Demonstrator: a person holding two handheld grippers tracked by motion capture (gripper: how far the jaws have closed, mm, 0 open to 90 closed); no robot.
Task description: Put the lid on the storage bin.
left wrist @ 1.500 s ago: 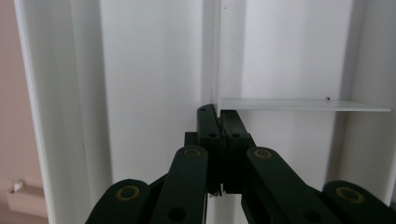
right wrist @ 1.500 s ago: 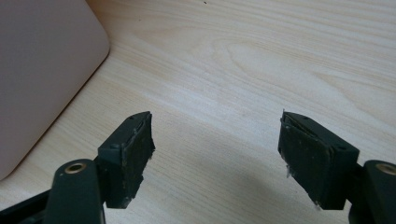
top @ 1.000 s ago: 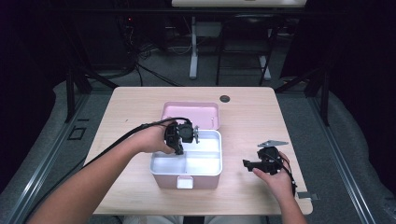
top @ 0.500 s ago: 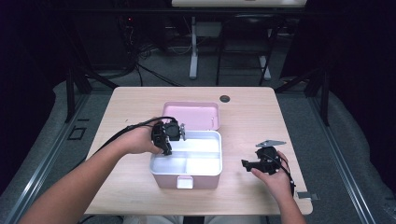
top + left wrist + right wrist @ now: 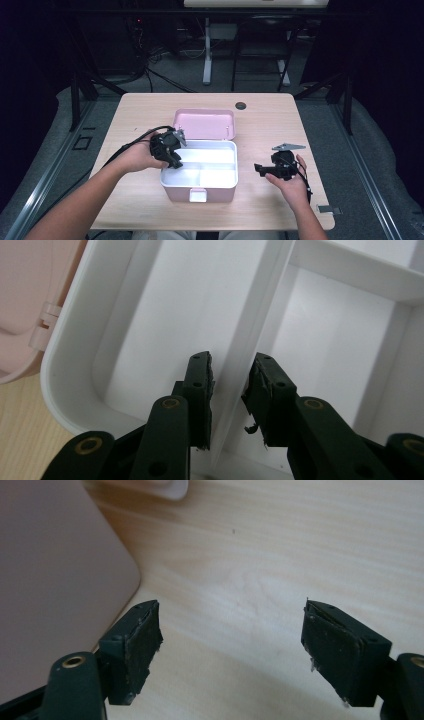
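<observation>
A pink lunch box [image 5: 176,192] with a white divided inner tray [image 5: 200,180] stands open mid-table, its pink lid [image 5: 204,124] folded back behind it. My left gripper [image 5: 172,150] hangs over the tray's left end. In the left gripper view its jaws [image 5: 232,362] have just been opening and stand apart astride the white divider [image 5: 250,335], holding nothing; the lid [image 5: 25,290] shows at the upper left. My right gripper [image 5: 260,169] rests to the right of the box, pointing at it. Its jaws [image 5: 232,615] are wide open over bare wood, beside the pink box wall [image 5: 50,580].
A small black round disc [image 5: 241,105] lies near the table's far edge. The box's white latch [image 5: 198,195] faces the front edge. A small tag [image 5: 325,209] sits at the front right corner. Bare wooden tabletop [image 5: 135,200] lies on both sides of the box.
My left gripper has moved left and slightly down, from over the tray's back middle to its left end, and its jaws have parted. The right gripper has stayed put.
</observation>
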